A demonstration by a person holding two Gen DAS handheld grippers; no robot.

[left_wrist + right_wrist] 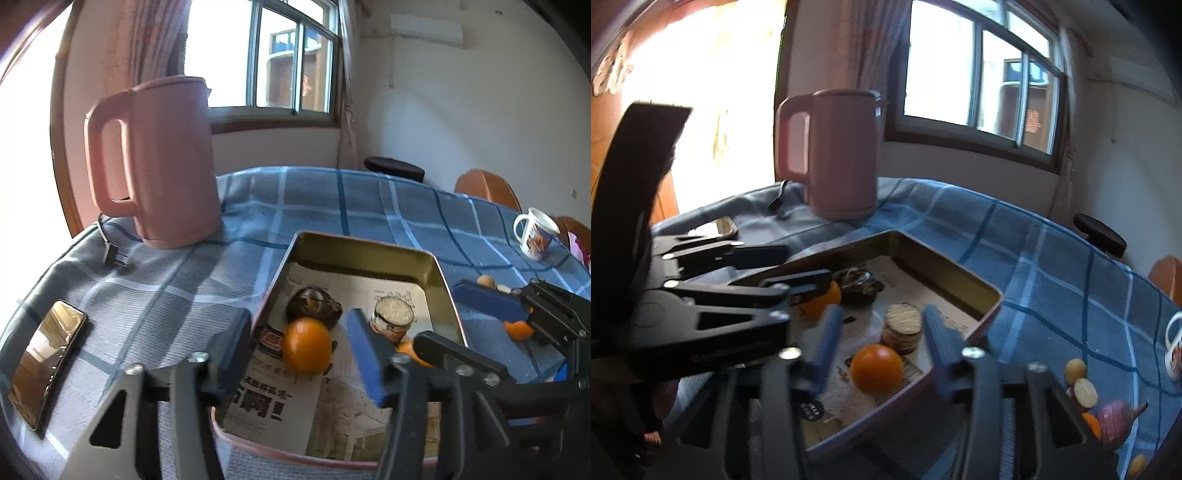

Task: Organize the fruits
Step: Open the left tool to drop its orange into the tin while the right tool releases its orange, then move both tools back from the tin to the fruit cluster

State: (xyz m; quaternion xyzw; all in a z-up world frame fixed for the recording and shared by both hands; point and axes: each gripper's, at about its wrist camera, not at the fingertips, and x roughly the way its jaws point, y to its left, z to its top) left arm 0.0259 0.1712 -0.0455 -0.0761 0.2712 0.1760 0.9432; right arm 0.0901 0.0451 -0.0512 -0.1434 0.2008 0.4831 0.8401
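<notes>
A tin tray (pixel 369 245) (pixel 945 258) lined with newspaper lies on the blue checked tablecloth. My left gripper (pixel 299 332) is open over its near left part, with an orange (pixel 306 345) (pixel 820 302) lying loose between the fingers. My right gripper (pixel 882 321) is open over the tray's right side, with a second orange (pixel 877 369) (pixel 410 350) resting on the paper between its blue pads (pixel 823 343). A third orange (pixel 1091 424) (pixel 517 330) lies on the cloth outside the tray, partly hidden.
A dark brown lump (pixel 314 306) and a round stack of biscuits (pixel 903 326) sit in the tray. Small yellow fruits (pixel 1075 369) and a purple bulb (pixel 1115 421) lie right of it. A pink kettle (pixel 166 158), plug (pixel 114 254), phone (pixel 44 362) and mug (pixel 535 232) stand around.
</notes>
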